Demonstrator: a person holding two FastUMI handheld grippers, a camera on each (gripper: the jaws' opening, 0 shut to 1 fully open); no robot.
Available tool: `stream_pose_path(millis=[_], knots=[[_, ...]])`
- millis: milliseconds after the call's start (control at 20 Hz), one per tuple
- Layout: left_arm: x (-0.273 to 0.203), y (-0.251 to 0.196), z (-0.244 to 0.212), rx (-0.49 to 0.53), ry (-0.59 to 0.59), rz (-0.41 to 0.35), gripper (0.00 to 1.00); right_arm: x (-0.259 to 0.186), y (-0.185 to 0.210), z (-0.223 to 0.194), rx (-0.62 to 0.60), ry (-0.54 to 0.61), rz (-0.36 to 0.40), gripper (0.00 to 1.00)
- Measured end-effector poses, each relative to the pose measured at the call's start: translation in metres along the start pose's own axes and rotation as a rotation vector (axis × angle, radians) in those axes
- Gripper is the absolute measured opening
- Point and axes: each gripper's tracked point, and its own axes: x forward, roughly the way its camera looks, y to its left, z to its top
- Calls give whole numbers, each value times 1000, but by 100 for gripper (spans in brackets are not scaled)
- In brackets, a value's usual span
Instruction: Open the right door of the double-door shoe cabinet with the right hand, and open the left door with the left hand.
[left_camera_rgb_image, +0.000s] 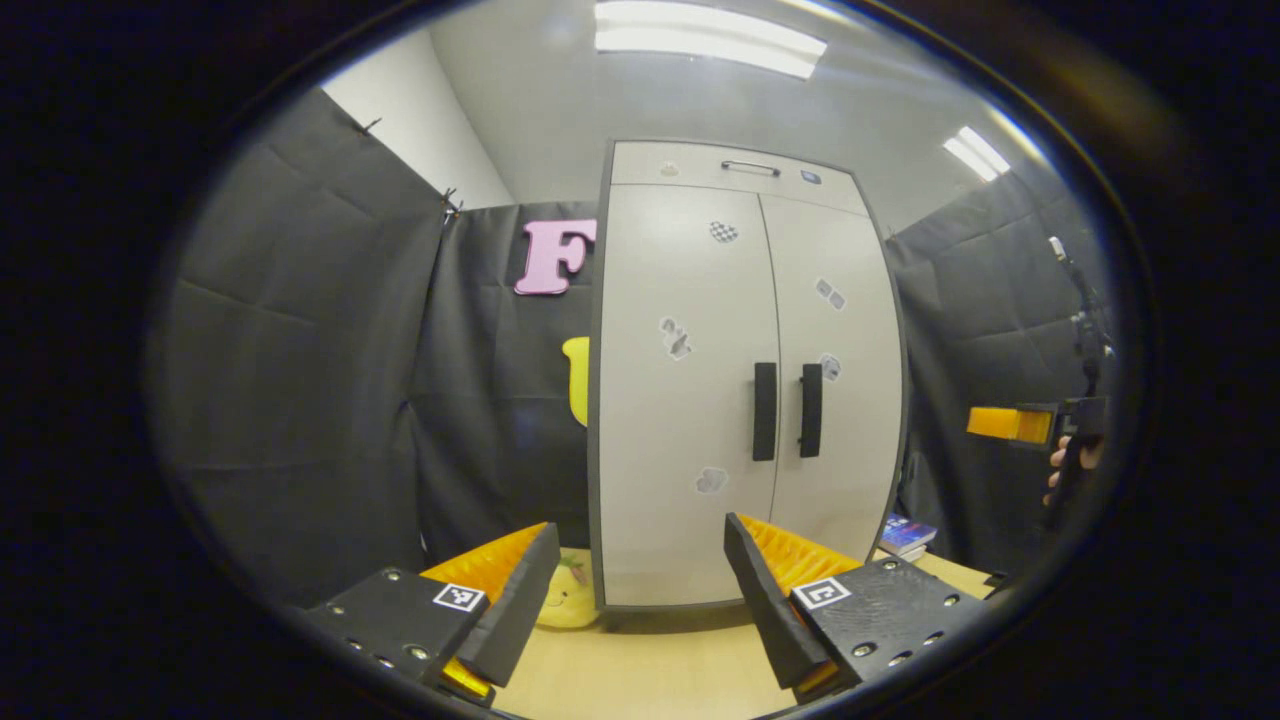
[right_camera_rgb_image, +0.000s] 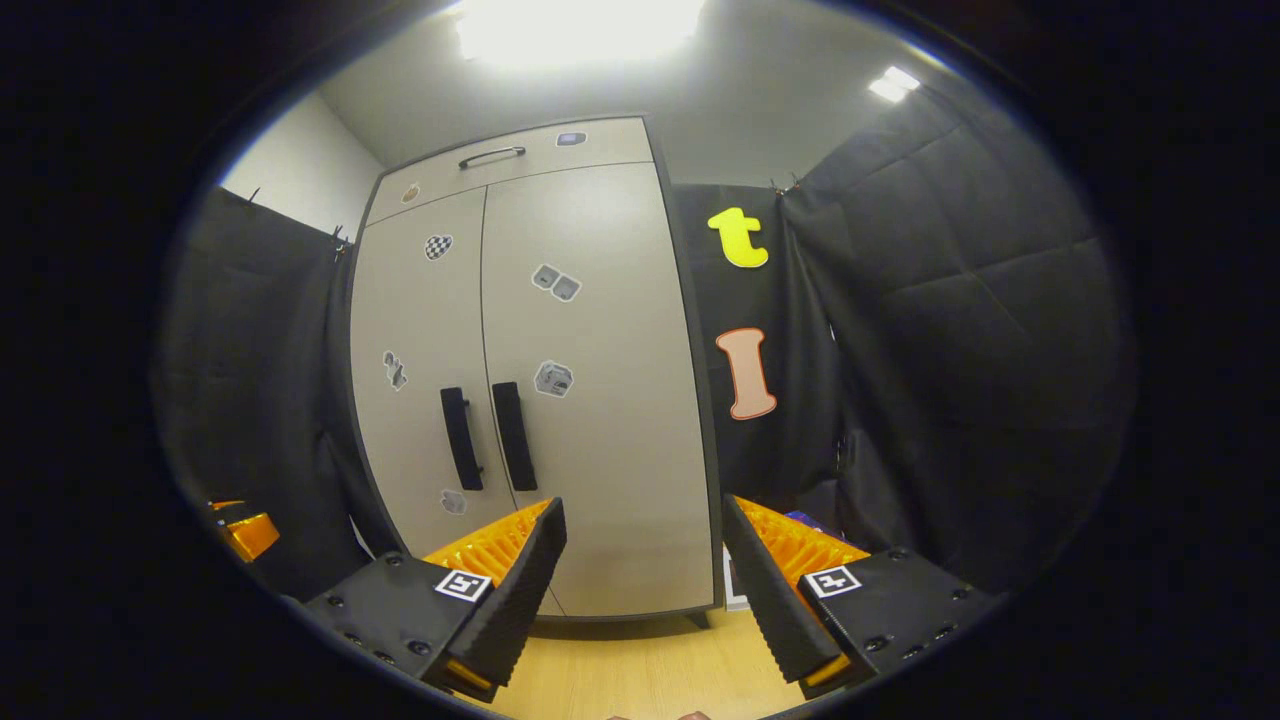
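With both doors shut and the shoe cabinet (right_camera_rgb_image: 530, 370) well ahead, the right hand-held gripper (right_camera_rgb_image: 645, 575), wide open and empty, needed to straddle the right handle (right_camera_rgb_image: 513, 436) squarely before closing.

No readable text stands anywhere; the stickers on the shoe cabinet (left_camera_rgb_image: 740, 380) are too small to read.

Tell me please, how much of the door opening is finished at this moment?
Nothing is done yet: the right door and left door are both shut. Both grippers, right and left, are open and short of the cabinet, touching neither right handle nor left handle. Both pulls remain.
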Motion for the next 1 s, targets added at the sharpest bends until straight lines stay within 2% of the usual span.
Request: stream_pose_path(millis=[350,700,1000], knots=[[-7,8,-22,-6,42,11,95,43,47,25,7,-5,81,98],[-15,48,-25,-39,21,102,95,92,111,62,-75,-57,164,98],[-16,80,-40,-48,42,167,95,132,140,60,-116,-54,172,98]])
